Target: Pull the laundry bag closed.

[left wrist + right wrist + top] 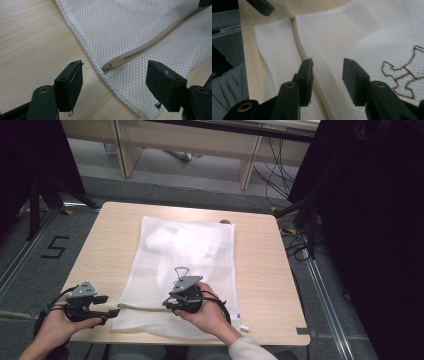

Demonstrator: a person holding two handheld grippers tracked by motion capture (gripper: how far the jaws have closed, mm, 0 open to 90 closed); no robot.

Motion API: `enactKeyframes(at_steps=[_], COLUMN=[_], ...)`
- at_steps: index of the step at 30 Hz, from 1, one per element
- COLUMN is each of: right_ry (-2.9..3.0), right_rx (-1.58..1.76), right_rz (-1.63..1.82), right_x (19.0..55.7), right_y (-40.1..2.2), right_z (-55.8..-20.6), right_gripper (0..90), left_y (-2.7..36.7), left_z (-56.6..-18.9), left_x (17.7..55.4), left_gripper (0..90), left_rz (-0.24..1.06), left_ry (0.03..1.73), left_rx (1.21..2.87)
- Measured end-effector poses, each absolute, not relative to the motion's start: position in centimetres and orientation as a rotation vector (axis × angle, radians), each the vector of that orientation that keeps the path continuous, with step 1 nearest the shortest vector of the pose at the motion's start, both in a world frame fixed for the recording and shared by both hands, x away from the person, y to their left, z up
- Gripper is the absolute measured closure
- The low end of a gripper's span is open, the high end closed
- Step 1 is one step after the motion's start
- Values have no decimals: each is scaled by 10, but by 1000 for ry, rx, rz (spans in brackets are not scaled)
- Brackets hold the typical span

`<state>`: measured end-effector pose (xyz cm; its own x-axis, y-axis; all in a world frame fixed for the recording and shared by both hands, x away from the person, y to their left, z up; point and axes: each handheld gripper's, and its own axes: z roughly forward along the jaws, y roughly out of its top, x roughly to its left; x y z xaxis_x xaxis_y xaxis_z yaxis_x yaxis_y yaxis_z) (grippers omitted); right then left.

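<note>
Mesh laundry bag (187, 270) is lying flat on my counter (260, 270), white, with something white and fluffy inside it up toward the far end. Its beige zipper (150, 45) runs along the near edge of the bag, and the slider end (111, 66) sits right by the bag's near left corner.

My left gripper (115, 82) is parked at that corner, fingers spread wide with nothing pinched; the slider end sits in the gap between them but neither pad touches it. In the high view that gripper (112, 312) is just off the bag's left edge.

My right gripper (327, 75) hovers over the middle of the near edge, fingers partly open and gripping nothing. The zipper line passes right under its left finger (305, 80). A thin metal wire clip (181, 271) lies on the mesh just beyond this gripper (170, 304)
</note>
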<state>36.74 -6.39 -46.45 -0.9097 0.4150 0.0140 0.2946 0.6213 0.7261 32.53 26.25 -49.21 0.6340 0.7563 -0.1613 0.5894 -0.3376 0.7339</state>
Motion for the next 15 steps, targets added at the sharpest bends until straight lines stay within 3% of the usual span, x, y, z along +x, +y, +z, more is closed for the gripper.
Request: enactKeyframes(at_steps=[15], right_ry=[2727], right_rx=[515], right_rz=[1153], right_x=[367], right_y=[-35], right_z=[-464], right_gripper=[622], left_y=[261], left_z=[-493], left_x=[325], left_gripper=[291], left_rz=[266], left_ry=[1048], left_rx=[2053])
